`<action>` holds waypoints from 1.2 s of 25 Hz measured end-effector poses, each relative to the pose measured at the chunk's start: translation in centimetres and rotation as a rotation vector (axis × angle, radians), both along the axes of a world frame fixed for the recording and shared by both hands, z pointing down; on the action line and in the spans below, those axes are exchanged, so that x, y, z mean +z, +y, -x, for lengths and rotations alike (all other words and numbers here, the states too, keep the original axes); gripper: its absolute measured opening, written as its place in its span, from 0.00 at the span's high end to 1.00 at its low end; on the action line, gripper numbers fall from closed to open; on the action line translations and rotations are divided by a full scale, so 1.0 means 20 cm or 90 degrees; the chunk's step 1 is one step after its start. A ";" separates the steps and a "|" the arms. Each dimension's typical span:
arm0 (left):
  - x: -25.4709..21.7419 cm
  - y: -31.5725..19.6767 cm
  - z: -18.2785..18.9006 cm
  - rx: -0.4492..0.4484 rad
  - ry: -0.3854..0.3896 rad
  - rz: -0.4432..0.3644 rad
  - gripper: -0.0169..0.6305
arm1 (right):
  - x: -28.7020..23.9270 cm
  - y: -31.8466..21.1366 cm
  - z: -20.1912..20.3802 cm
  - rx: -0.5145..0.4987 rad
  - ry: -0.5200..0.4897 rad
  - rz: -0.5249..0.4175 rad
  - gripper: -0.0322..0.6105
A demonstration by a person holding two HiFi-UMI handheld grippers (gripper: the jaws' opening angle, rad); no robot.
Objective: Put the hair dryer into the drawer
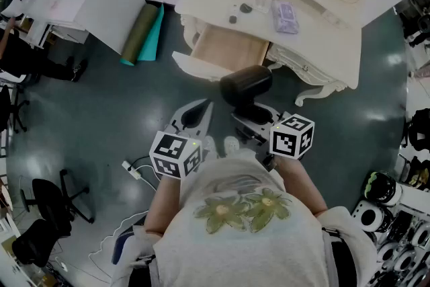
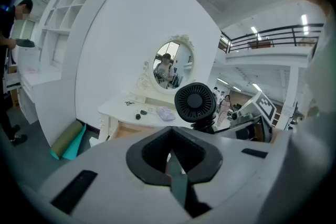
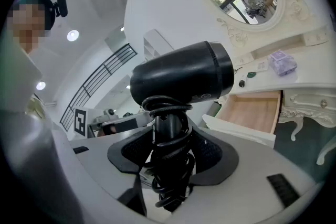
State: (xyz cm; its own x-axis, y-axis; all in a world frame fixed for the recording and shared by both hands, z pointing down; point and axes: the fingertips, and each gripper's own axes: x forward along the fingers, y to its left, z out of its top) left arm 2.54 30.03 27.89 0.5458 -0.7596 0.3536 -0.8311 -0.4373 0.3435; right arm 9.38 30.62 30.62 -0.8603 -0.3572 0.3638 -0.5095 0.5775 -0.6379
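Observation:
A black hair dryer (image 1: 247, 85) with its cord wound round the handle stands upright in my right gripper (image 1: 252, 119), which is shut on the handle. In the right gripper view the dryer's barrel (image 3: 184, 76) lies across the top, and the wrapped handle sits between the pads of the right gripper (image 3: 167, 152). The wooden drawer (image 1: 228, 49) of the white dressing table stands pulled out just beyond the dryer; its bare inside (image 3: 252, 113) shows nothing in it. My left gripper (image 1: 195, 114) hovers to the left of the dryer, jaws together, holding nothing. The left gripper view shows the left gripper (image 2: 170, 157) and the dryer's rear grille (image 2: 195, 102).
The cream dressing table (image 1: 336, 30) carries a purple box (image 1: 285, 17) and small items under an oval mirror. Rolled green mats (image 1: 142, 33) lean left of the table. Office chairs (image 1: 47, 212) and a power strip (image 1: 134, 171) are at lower left, helmets (image 1: 383, 191) at right.

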 end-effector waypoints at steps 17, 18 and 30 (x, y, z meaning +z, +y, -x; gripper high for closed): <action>-0.03 -0.08 -0.04 -0.067 0.012 -0.011 0.96 | 0.01 -0.05 -0.09 -0.043 0.003 -0.007 0.61; -0.02 -0.08 -0.06 -0.070 0.014 -0.010 0.96 | 0.01 -0.05 -0.10 -0.048 0.004 -0.007 0.61; 0.06 -0.29 -0.03 -0.068 0.018 0.011 0.96 | 0.10 -0.24 -0.07 -0.047 0.015 0.019 0.61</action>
State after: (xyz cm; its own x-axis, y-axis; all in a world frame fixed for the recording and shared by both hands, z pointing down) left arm 3.06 24.31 29.05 0.4719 -0.8082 0.3523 -0.8627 -0.3408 0.3737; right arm 10.73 25.73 32.69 -0.8753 -0.2812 0.3933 -0.4806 0.5955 -0.6437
